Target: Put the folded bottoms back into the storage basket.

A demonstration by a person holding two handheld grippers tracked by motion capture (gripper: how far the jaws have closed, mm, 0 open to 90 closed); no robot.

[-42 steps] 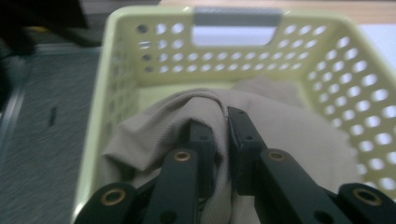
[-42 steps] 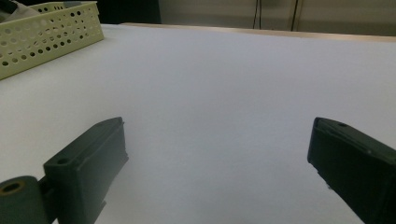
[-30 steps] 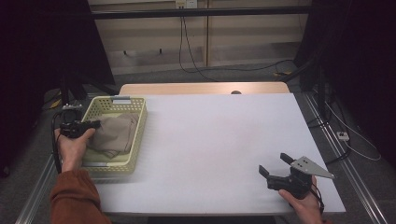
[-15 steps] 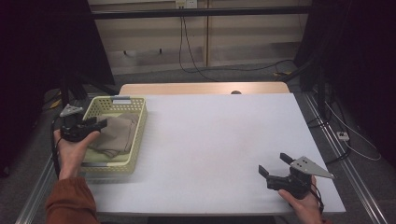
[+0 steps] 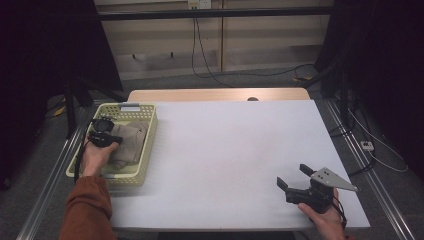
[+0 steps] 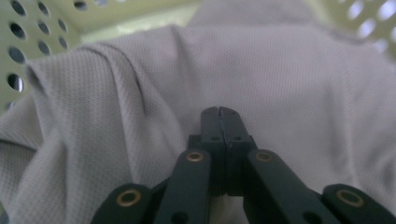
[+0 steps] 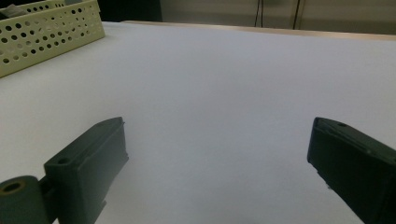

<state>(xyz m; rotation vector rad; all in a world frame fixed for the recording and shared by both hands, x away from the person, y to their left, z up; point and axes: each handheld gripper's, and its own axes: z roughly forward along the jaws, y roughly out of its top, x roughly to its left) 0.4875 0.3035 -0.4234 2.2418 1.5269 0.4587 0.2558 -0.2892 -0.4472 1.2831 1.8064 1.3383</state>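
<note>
Over basket (image 5: pixel 148 131) at table's left edge, high view: your left gripper (image 5: pixel 106 140) sits low on beige cloth (image 5: pixel 131 141) lying inside; basket's long axis runs away from you. Right gripper (image 5: pixel 295 181) rests near right corner, well apart, so left hand is nearer.

Left gripper view: jaws pressed together, cloth (image 6: pixel 280 84) right beneath tips; whether fold is pinched between them is hard to tell, tips hide contact. Basket wall (image 6: pixel 28 32) at upper left.

Right gripper view: jaws spread wide over bare table (image 7: pixel 224 84), nothing between; basket corner (image 7: pixel 46 28) far upper left.
</note>
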